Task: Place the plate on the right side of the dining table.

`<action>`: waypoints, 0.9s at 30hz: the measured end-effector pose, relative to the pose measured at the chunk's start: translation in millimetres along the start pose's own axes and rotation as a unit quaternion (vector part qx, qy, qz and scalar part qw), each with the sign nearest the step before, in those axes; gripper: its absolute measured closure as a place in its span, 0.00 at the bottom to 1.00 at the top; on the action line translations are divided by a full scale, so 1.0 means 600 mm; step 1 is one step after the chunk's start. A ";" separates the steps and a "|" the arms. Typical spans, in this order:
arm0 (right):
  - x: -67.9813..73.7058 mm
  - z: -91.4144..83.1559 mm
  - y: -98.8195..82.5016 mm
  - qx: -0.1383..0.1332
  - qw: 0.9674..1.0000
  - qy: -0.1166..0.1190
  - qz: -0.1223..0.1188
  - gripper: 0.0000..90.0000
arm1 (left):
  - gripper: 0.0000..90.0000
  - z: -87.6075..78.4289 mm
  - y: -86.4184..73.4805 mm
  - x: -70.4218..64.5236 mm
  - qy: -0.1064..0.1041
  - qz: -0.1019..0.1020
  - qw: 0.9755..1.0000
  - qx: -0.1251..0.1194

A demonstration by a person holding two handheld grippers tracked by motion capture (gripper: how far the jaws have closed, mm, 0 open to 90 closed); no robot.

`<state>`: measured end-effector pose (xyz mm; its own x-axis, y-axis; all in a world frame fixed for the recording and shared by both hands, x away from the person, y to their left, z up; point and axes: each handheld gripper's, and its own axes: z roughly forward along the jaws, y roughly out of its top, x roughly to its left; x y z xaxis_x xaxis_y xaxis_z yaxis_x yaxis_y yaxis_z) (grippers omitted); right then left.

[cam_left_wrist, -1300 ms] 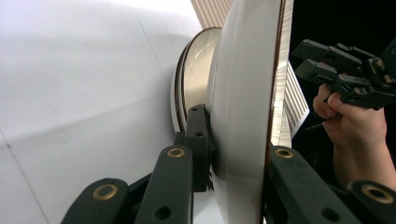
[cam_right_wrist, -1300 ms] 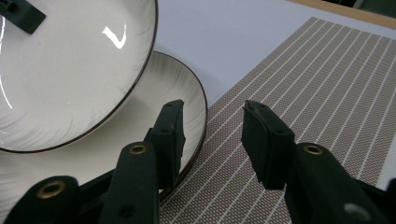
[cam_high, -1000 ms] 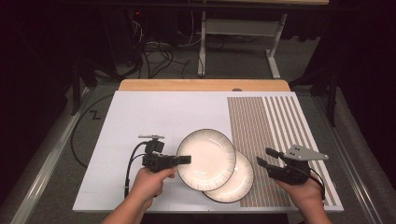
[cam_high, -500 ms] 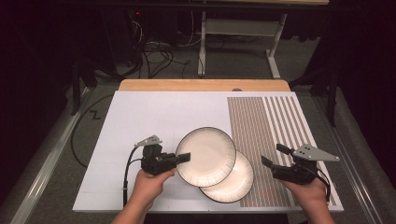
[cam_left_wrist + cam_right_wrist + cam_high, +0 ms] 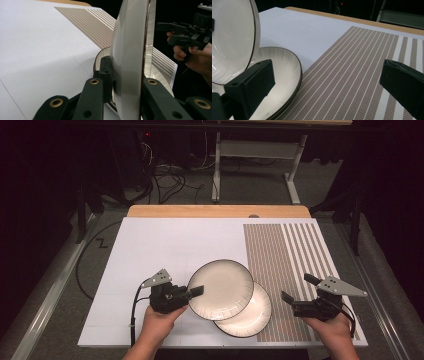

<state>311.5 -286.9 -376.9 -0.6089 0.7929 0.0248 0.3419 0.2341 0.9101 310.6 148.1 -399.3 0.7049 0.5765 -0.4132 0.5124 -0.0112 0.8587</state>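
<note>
High view: white table (image 5: 165, 245), striped mat (image 5: 280, 255), dark room.

We see the left tool (image 5: 196, 291) clamped on the near-left rim of the upper plate (image 5: 221, 282), which overlaps a lower plate (image 5: 250, 312) on the white counter (image 5: 165, 245). The right tool (image 5: 299, 292) has just been opening, nothing between its jaws, over the striped mat (image 5: 280, 255) just right of the plates.

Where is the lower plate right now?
In the high view the lower plate lies flat near the table's front edge, partly on the striped mat, under the upper plate that the left gripper clamps by its rim.
</note>
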 end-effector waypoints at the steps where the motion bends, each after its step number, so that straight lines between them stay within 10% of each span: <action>1: 0.000 0.000 0.000 -0.001 1.000 0.000 -0.001 0.01 | 0.87 0.000 -0.001 0.000 -0.001 0.000 1.000 -0.001; 27: 0.062 0.058 0.037 0.000 0.998 0.054 -0.033 0.01 | 0.87 -0.002 -0.003 -0.001 0.002 0.015 1.000 -0.011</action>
<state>321.6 -232.7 -370.5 -0.7033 0.7109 0.0083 0.2982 0.2843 0.9112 308.8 148.5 -400.1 0.7181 0.5786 -0.3866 0.4809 -0.0110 0.8767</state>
